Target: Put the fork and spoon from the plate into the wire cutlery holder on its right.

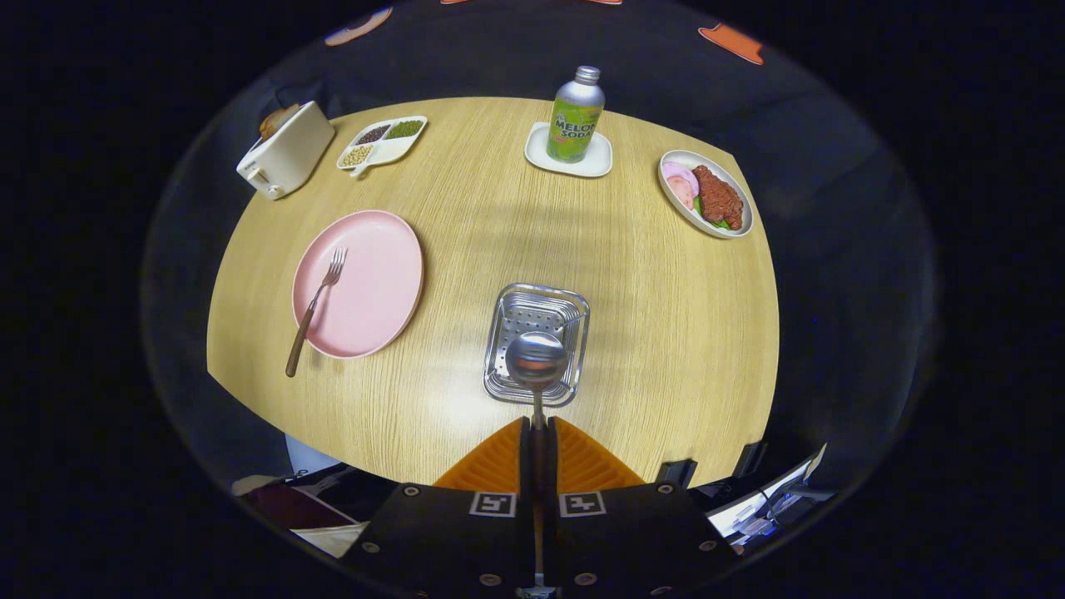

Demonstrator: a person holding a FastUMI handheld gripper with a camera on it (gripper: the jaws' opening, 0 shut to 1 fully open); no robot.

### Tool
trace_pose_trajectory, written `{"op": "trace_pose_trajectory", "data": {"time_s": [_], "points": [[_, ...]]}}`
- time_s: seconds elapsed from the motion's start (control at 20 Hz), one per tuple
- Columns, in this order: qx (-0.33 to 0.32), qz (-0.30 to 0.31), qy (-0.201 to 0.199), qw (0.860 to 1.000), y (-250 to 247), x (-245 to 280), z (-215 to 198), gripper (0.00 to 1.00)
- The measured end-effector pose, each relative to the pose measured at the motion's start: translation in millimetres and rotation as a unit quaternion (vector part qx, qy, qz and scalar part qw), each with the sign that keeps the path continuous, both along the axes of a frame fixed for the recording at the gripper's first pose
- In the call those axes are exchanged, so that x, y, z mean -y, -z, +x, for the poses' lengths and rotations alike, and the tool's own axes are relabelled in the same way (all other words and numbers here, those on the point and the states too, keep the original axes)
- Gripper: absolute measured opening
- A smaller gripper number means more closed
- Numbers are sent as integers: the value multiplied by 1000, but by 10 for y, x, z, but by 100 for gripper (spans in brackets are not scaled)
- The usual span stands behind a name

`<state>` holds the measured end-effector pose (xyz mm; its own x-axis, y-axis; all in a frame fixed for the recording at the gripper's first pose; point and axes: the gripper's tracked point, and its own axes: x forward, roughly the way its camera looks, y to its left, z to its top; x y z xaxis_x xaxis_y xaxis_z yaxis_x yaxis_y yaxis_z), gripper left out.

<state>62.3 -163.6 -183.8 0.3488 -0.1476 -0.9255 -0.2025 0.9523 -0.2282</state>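
My tongs (538, 428) were clamped together on the spoon (537, 366), both orange fingers (499, 462) pressed against its thin handle, which ran straight up the narrow gap between them. The spoon's round bowl stuck out just ahead of the fingertips, shiny side facing the camera. It hung over the near end of the wire holder (537, 343), a silvery rectangular basket with a perforated bottom, sitting on the wooden table (649, 333) directly beyond my fingers. I couldn't tell whether the spoon bowl was touching the holder or just above it. Off to the left of the holder, well apart from it, sat the pink plate (359, 283). The fork (316, 309) lay on the plate, tines up toward the plate's middle, brown handle sticking out past the near rim onto the table. Further back on the left was a white toaster (285, 151) with bread showing at its top, and just beside it a small white divided dish (381, 143) with beans or grains in its sections. At the far middle stood a green soda bottle (575, 116) upright on a white square coaster (569, 152). Far right was an oval dish of food (705, 193), with pink slices, a reddish-brown piece and a bit of green.
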Motion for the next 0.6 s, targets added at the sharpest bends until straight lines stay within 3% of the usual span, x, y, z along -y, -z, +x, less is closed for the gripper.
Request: {"op": "trace_pose_trajectory", "data": {"time_s": [0.25,0.6], "points": [[-47,-15,-4,999,165,34,113,5],[-54,-15,-14,998,281,-15,324,6]]}}
